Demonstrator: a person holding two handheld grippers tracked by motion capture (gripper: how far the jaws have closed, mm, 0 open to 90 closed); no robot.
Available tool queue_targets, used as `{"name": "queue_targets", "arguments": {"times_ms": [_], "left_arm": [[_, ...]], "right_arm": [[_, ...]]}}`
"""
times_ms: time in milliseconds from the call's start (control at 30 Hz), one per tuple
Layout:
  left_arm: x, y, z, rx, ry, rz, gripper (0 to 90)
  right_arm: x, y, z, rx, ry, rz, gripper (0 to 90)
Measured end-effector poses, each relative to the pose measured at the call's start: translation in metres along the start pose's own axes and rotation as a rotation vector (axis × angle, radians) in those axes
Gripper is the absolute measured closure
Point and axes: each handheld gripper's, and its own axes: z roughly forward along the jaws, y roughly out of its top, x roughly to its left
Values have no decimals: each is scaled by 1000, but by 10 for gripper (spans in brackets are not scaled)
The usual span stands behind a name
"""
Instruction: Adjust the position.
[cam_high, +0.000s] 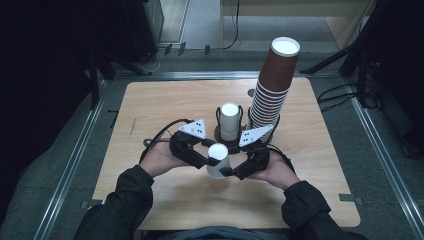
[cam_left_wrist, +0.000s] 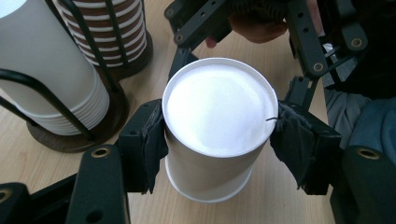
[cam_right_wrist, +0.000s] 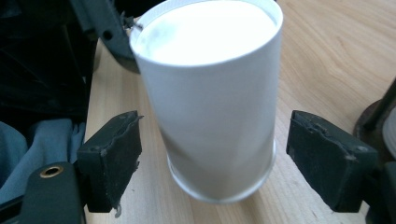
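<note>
A white paper cup (cam_high: 218, 160) stands bottom-up near the table's front middle, its wide rim downward. In the left gripper view the cup (cam_left_wrist: 217, 112) sits between the two black pads, which press on its sides: my left gripper (cam_left_wrist: 217, 140) is shut on it. In the right gripper view the same cup (cam_right_wrist: 215, 107) stands between the jaws of my right gripper (cam_right_wrist: 210, 158), with a gap on each side, so that gripper is open. From above, the left gripper (cam_high: 209, 161) and the right gripper (cam_high: 232, 169) meet at the cup from either side.
Just behind the cup, a wire holder on a round base carries a stack of white cups (cam_high: 230, 122). Right of it rises a tall leaning stack of brown ribbed cups (cam_high: 272, 90). The wooden table (cam_high: 150, 110) has metal rails along its sides.
</note>
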Motion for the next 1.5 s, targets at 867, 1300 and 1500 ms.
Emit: {"name": "queue_targets", "arguments": {"times_ms": [867,1300,1500], "left_arm": [[-6,5,11,15,-24,13,364],[6,-2,-2,-36,-38,-106,181],[8,-11,-6,-58,-27,-134,94]], "right_arm": [[5,4,9,32,4,-49,309],[1,2,4,14,-18,-79,323],[-1,0,-3,-29,-20,-79,327]]}}
